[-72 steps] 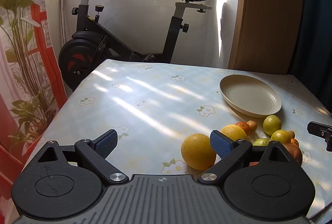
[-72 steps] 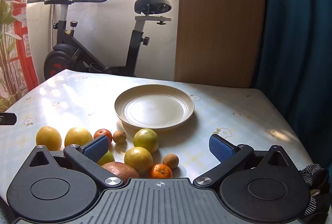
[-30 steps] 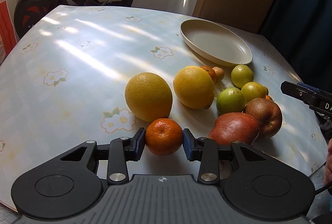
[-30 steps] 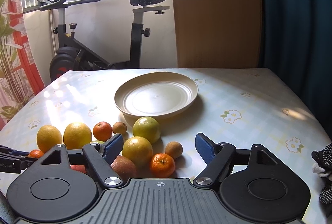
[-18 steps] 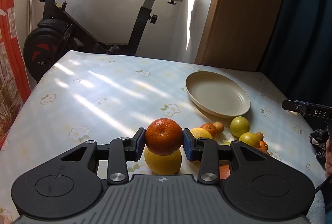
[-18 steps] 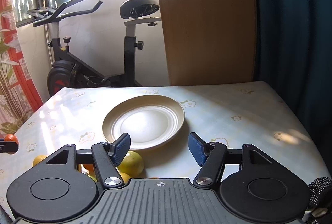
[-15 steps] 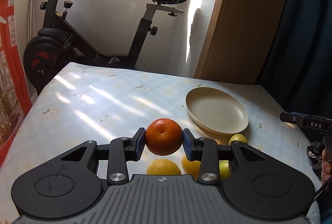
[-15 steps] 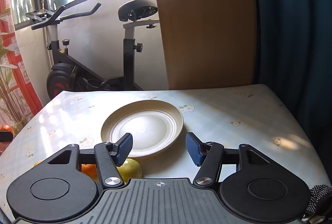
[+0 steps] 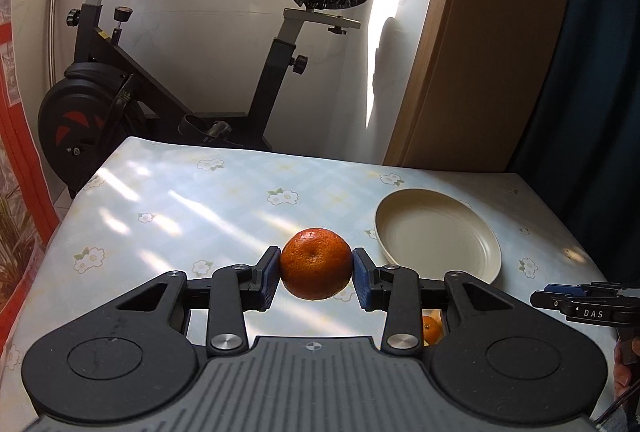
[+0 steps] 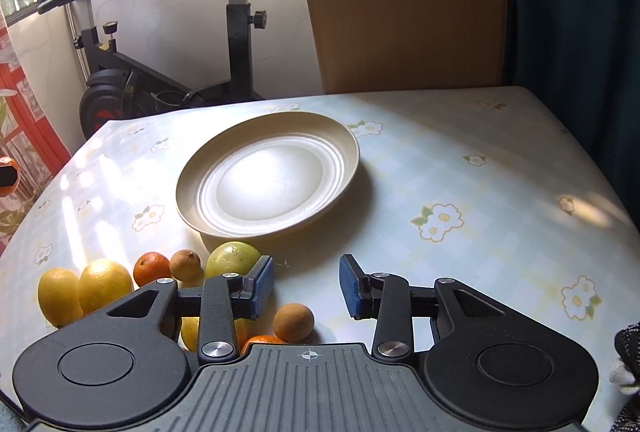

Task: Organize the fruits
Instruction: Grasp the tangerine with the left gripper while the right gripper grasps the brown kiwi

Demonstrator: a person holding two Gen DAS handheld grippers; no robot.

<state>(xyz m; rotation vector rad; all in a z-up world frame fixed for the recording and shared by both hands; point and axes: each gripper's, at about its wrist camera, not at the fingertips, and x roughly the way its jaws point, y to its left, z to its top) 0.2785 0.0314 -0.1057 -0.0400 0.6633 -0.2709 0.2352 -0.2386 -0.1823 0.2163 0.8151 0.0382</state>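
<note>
From the left wrist: left gripper [image 9: 316,278] clamped on a small orange [image 9: 315,264], one blue pad on each side, held clear above the tabletop [image 9: 192,204]; empty plate [image 9: 438,234] ahead and to the right, near the tabletop's right edge. Risk here: round, smooth peel pinched only at its widest line, so likely to roll out of the pads on a quick tilt, then bounce toward an edge. Tip of the right gripper visible at the far right, so a chance of crossing paths over the plate. Wide bare room across the left and far parts of the tabletop. From the right wrist: right gripper [image 10: 306,286] closing, pads apart with nothing pressed between them; a small brown fruit [image 10: 293,323] lying just below the gap, beside a cluster of lemons [image 10: 84,288] and other fruit near the front-left edge. Possible nudge of neighbours while closing, setting them rolling. Clear tabletop toward the right edge.
</note>
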